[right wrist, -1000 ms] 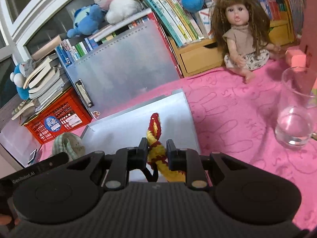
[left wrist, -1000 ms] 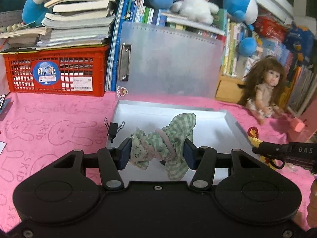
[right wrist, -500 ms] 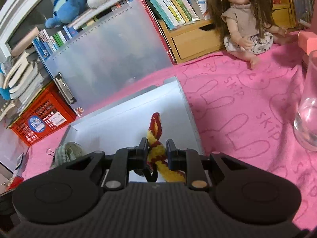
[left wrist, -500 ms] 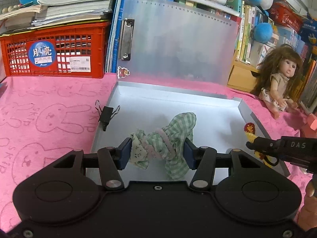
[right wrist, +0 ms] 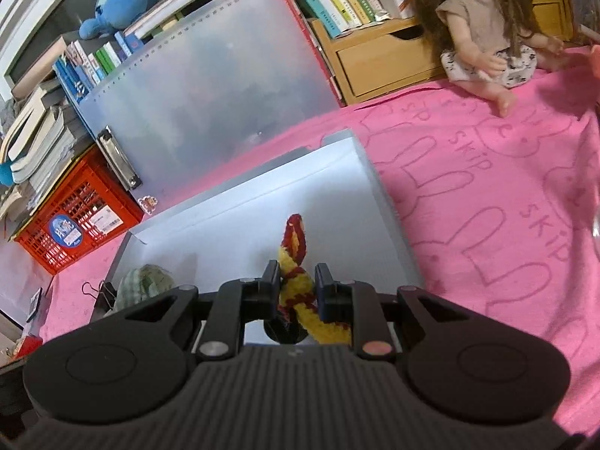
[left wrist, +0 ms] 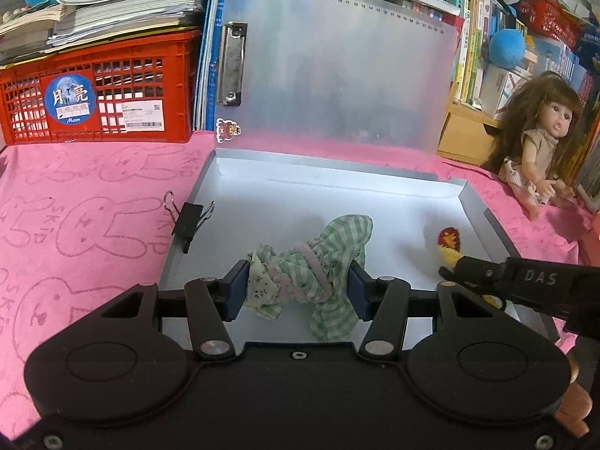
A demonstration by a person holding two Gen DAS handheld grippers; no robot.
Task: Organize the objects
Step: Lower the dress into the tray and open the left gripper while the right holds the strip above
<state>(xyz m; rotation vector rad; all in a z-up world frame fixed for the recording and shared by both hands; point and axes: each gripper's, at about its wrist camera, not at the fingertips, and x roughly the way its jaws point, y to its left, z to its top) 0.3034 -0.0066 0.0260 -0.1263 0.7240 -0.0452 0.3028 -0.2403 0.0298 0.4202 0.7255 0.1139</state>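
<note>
the left gripper (left wrist: 298, 287) is clamped on a green checked cloth bundle (left wrist: 313, 262), its blue pads (left wrist: 235, 289) pressing the bundle from both sides while loose ends hang below. the bundle is held over the near part of an open grey case (left wrist: 375, 187), whose frosted lid (left wrist: 337, 67) stands upright behind it. the right gripper (right wrist: 297, 285) is closed tight on a yellow and red knitted strip (right wrist: 296, 262), whose red tip sticks up past the fingers and whose yellow end curls back under them; it too is over the case, toward its right side. in the left view the strip (left wrist: 448, 242) and the right gripper (left wrist: 487, 273) show at the case's right edge. a black binder clip (left wrist: 189, 221) sits on the case's left wall. the case lies on a pink cloth (right wrist: 487, 187) printed with rabbits. a red crate (left wrist: 97, 86) with stacked books stands back left, and a doll (right wrist: 483, 26) sits back right before shelves of books.
</note>
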